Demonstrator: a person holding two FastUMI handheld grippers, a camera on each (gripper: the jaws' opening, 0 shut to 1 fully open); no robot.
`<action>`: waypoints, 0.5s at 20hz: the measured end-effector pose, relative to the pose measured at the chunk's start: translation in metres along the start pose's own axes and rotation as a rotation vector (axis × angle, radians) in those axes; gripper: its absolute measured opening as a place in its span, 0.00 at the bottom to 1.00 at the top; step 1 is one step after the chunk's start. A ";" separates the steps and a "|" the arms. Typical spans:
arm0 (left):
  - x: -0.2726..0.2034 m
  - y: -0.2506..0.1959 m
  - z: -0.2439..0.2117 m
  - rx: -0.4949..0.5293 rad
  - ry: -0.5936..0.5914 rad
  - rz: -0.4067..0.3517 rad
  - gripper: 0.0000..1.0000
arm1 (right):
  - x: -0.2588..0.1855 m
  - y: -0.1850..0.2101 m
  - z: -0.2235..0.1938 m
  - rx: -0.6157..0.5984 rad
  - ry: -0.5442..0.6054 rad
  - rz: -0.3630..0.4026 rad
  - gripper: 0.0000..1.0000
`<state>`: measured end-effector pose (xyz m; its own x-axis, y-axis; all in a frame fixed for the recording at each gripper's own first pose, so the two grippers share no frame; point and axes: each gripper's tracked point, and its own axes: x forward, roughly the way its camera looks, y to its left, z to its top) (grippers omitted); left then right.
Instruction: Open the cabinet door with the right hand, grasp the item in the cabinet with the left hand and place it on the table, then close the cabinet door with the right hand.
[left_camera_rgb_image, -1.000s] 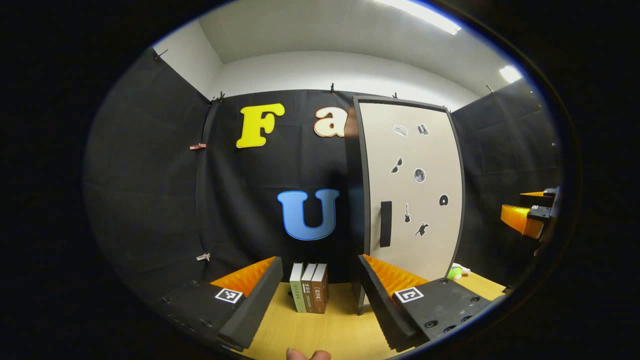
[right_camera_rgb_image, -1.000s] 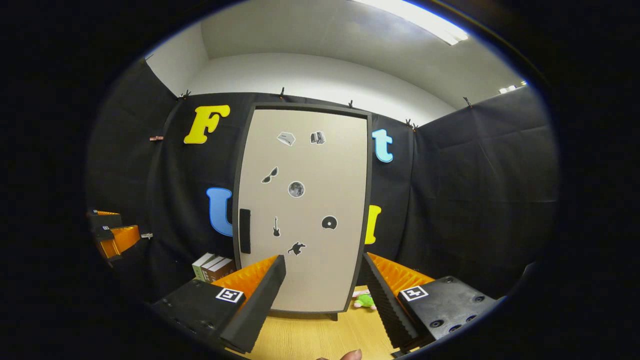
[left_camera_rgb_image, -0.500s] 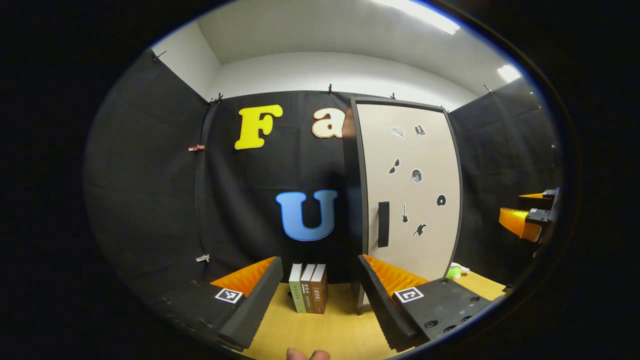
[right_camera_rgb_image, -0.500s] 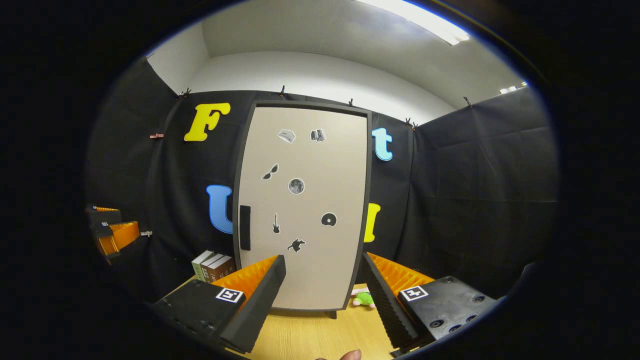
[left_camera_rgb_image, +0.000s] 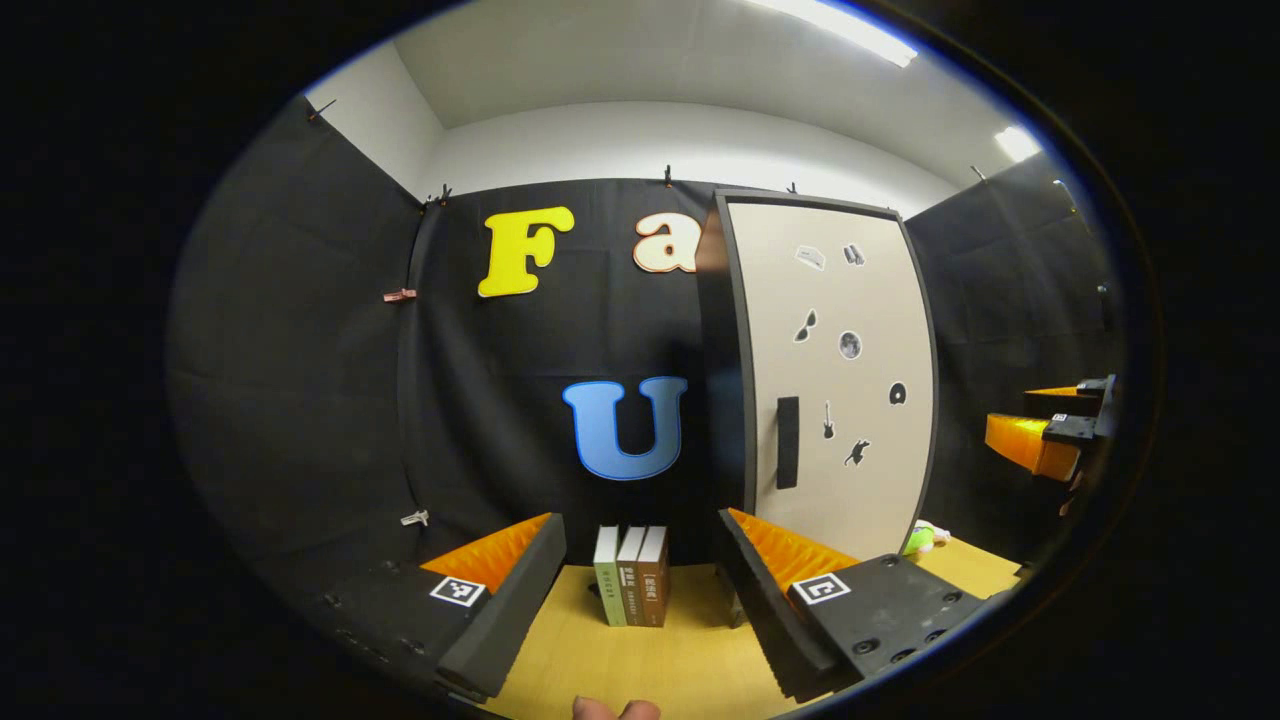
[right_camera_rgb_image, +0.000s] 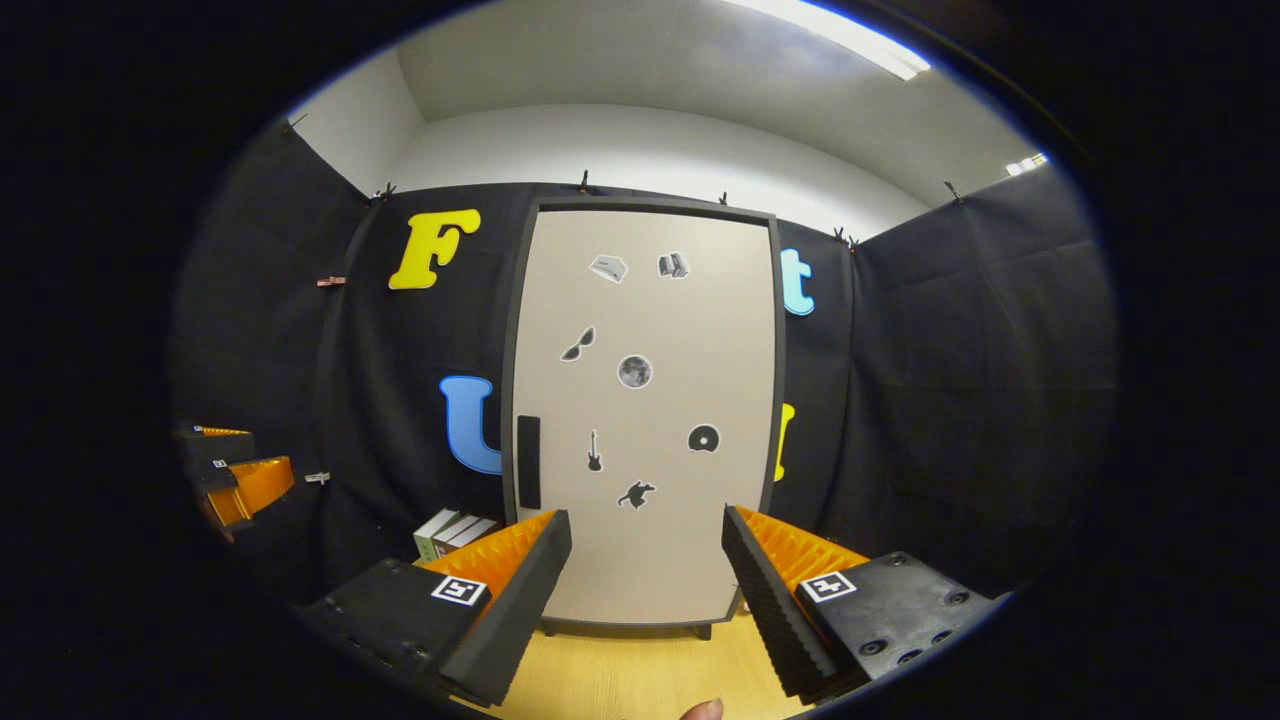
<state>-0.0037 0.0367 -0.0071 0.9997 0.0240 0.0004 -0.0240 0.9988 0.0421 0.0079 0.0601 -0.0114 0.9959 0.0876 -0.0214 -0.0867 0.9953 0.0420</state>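
A tall cabinet with a beige door (right_camera_rgb_image: 645, 420) stands on the wooden table (right_camera_rgb_image: 640, 680), straight ahead in the right gripper view; the door is closed and carries small stickers. Its dark handle (right_camera_rgb_image: 528, 462) sits at the door's left edge. My right gripper (right_camera_rgb_image: 645, 525) is open, short of the door, with nothing between its fingers. In the left gripper view the cabinet door (left_camera_rgb_image: 840, 400) stands to the right with its handle (left_camera_rgb_image: 787, 442), and my left gripper (left_camera_rgb_image: 640, 530) is open and empty, facing the books. The cabinet's contents are hidden.
Three upright books (left_camera_rgb_image: 633, 590) stand on the table (left_camera_rgb_image: 640, 660) left of the cabinet, also seen as books (right_camera_rgb_image: 455, 530) in the right gripper view. A green plush toy (left_camera_rgb_image: 915, 540) lies right of the cabinet. The other gripper (left_camera_rgb_image: 1050, 435) shows far right, and likewise the other gripper (right_camera_rgb_image: 235, 480) far left.
The right gripper has shifted left and closer, so the cabinet door now sits more to the right in its view and hides the plush toy. The left gripper view has turned slightly left.
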 end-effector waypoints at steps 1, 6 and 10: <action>0.001 0.005 -0.001 0.007 -0.001 0.004 0.95 | 0.006 0.008 -0.001 0.007 -0.002 0.008 0.97; 0.009 0.036 -0.018 0.005 0.017 0.018 0.95 | 0.051 0.055 -0.009 0.009 -0.010 0.058 0.97; 0.020 0.058 -0.029 0.011 0.023 0.028 0.95 | 0.096 0.088 -0.016 0.009 -0.028 0.081 0.97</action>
<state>0.0149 0.0966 -0.0332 0.9984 0.0530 -0.0214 -0.0518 0.9972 0.0531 0.0953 0.1567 -0.0261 0.9860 0.1666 0.0099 -0.1668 0.9846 0.0514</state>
